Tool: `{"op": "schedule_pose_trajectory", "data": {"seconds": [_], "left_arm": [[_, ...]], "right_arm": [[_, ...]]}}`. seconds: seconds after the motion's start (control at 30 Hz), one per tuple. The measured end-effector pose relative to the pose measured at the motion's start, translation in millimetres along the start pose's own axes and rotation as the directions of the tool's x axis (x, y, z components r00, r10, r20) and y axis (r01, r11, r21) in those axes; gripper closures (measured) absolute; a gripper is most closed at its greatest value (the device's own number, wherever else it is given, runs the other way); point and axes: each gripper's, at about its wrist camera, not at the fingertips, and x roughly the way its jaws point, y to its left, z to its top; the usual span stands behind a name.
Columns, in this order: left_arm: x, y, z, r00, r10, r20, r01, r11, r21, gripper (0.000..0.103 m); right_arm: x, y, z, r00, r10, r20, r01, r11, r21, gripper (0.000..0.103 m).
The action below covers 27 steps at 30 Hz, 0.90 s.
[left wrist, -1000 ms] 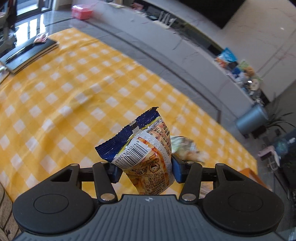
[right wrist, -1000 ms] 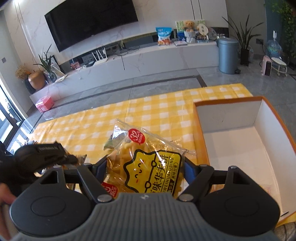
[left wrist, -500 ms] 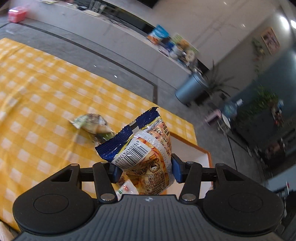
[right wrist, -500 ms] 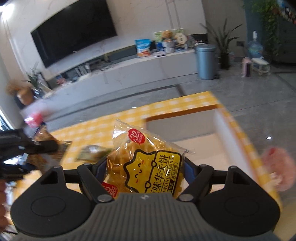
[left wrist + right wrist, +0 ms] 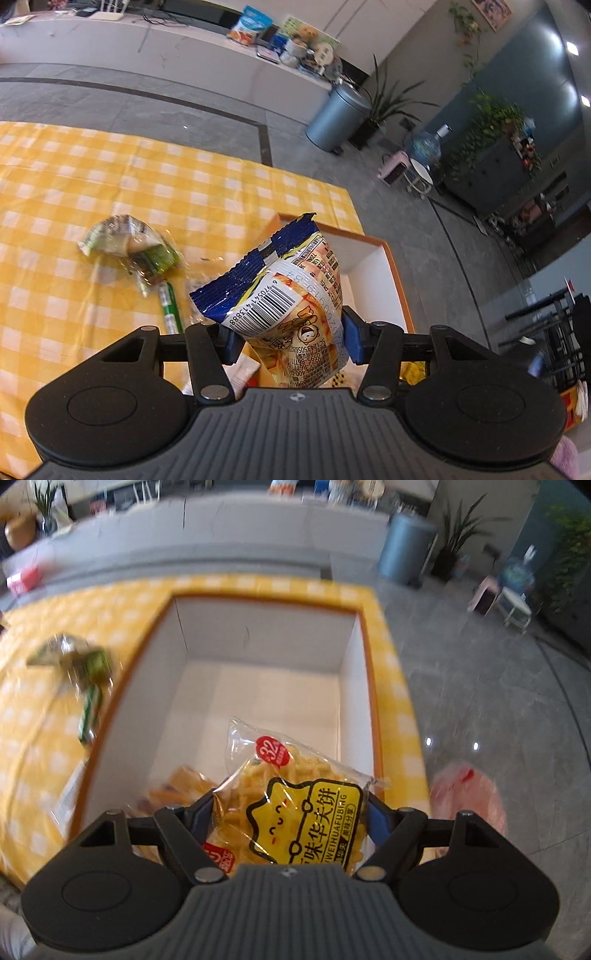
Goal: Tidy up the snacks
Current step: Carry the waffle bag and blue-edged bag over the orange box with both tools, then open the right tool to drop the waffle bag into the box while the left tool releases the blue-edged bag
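My left gripper is shut on a blue and orange snack bag with a barcode, held upright above the yellow checked table near the orange-rimmed white box. In the right wrist view my right gripper is shut on a clear packet of yellow noodle snack and hangs over the open box. An orange snack packet lies at the box's near left corner. A crumpled green packet and a green stick pack lie on the cloth left of the box.
The box sits at the table's right end, close to the cloth's edge. A flat white packet lies beside the box's left wall. Beyond the table are grey floor, a grey bin, plants and a long white counter. Something pink and blurred lies right of the box.
Both grippers swung right toward the box with their packets. The right one now hangs over the box's inside; the left view turned from the open cloth to the box's left side.
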Motion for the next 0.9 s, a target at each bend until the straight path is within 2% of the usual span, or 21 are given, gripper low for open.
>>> {"op": "schedule_pose_trajectory", "data": {"seconds": [0.17, 0.23, 0.33, 0.43, 0.6, 0.7, 0.77, 0.83, 0.9], "left_arm": [[9.0, -5.5, -7.7, 1.000, 0.011, -0.026, -0.011, 1.000, 0.009, 0.044], [9.7, -7.4, -10.9, 0.999, 0.009, -0.036, -0.008, 1.000, 0.017, 0.044], [8.7, -10.6, -13.7, 0.999, 0.003, -0.048, -0.002, 0.999, 0.033, 0.044], [6.9, -13.3, -15.2, 0.999, 0.015, -0.045, -0.013, 0.999, 0.053, 0.043], [4.0, -19.4, -15.2, 0.999, 0.014, -0.042, -0.011, 0.998, 0.064, 0.044], [1.5, -22.6, -15.4, 0.999, 0.016, -0.035, -0.013, 0.996, 0.084, 0.044], [-1.1, -23.8, -15.9, 0.999, 0.017, -0.030, -0.014, 0.996, 0.088, 0.043], [-3.4, -25.0, -16.7, 1.000, 0.015, -0.025, -0.013, 0.996, 0.086, 0.044], [-5.5, -25.2, -17.4, 1.000, 0.015, -0.021, -0.013, 0.996, 0.085, 0.044]], "right_arm": [[12.2, 7.8, 3.6, 0.999, -0.040, -0.013, 0.038, 0.993, -0.115, 0.025], [17.4, 11.0, 4.7, 0.998, -0.049, -0.042, 0.041, 0.985, -0.169, 0.023], [26.3, 14.5, 2.4, 0.993, -0.067, -0.095, 0.041, 0.967, -0.253, 0.016], [24.0, 12.7, -0.8, 0.993, -0.056, -0.101, 0.027, 0.964, -0.265, 0.012], [8.8, 10.7, -0.2, 0.996, -0.045, -0.076, 0.025, 0.969, -0.248, 0.004], [-0.2, 13.0, 3.7, 0.994, -0.111, -0.020, 0.102, 0.959, -0.265, 0.003], [-5.8, 11.1, 7.6, 0.993, -0.118, 0.019, 0.118, 0.956, -0.267, 0.004], [-10.6, 7.2, 15.1, 0.993, -0.098, 0.062, 0.111, 0.963, -0.246, 0.010], [-10.0, 2.3, 27.6, 0.997, -0.053, 0.063, 0.065, 0.977, -0.201, 0.033]]}}
